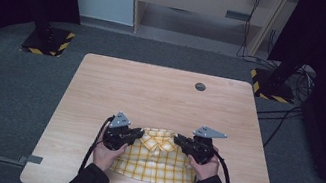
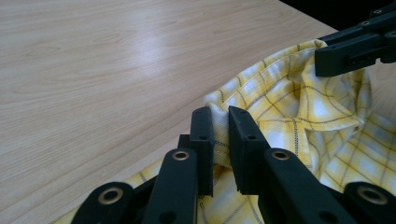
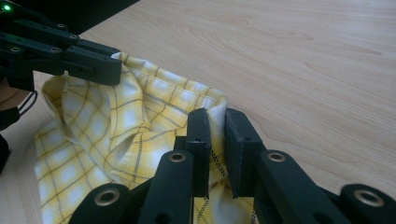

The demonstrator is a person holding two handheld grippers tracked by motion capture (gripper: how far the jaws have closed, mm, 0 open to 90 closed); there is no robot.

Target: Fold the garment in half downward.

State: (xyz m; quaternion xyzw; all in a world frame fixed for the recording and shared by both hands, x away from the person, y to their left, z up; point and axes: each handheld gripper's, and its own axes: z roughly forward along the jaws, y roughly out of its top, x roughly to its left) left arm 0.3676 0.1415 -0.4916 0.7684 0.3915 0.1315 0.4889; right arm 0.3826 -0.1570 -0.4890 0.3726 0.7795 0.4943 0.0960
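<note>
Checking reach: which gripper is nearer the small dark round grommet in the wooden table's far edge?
Right. The right gripper sits almost straight below the grommet; the left gripper is farther off to its left. Both clamp the yellow checked shirt.

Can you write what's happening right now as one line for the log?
left gripper: shut on yellow checked shirt shoulder | right gripper: shut on other shoulder | shirt: on wooden table, collar up

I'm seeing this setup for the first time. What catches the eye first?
The yellow plaid shirt, folded at the near edge of the pale wooden table. The left gripper and the right gripper each pinch a fold of its cloth at a shoulder beside the collar, jaws shut on the fabric.
</note>
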